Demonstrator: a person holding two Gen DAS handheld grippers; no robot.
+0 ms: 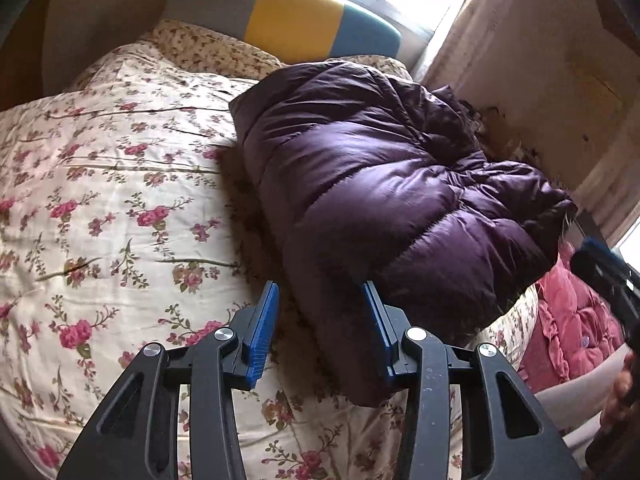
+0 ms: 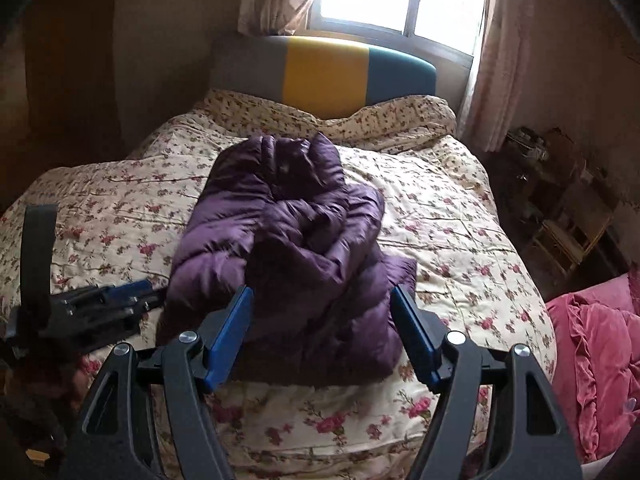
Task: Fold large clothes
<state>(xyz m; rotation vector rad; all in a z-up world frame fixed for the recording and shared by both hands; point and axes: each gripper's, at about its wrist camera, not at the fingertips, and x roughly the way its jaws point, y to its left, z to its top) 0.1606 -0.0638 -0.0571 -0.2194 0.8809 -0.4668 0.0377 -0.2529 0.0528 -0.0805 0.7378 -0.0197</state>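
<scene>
Left claw (image 1: 322,300) half-spread astride the purple down jacket's (image 1: 380,184) edge, right claw (image 2: 322,300) spread above.

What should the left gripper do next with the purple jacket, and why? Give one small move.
Probably close the left gripper on the near corner of the purple puffer jacket. Its jaws stand part open with that corner between them, not yet pinched. The jacket lies bunched on the floral quilt, and the right gripper hangs open above it, holding nothing.
</scene>
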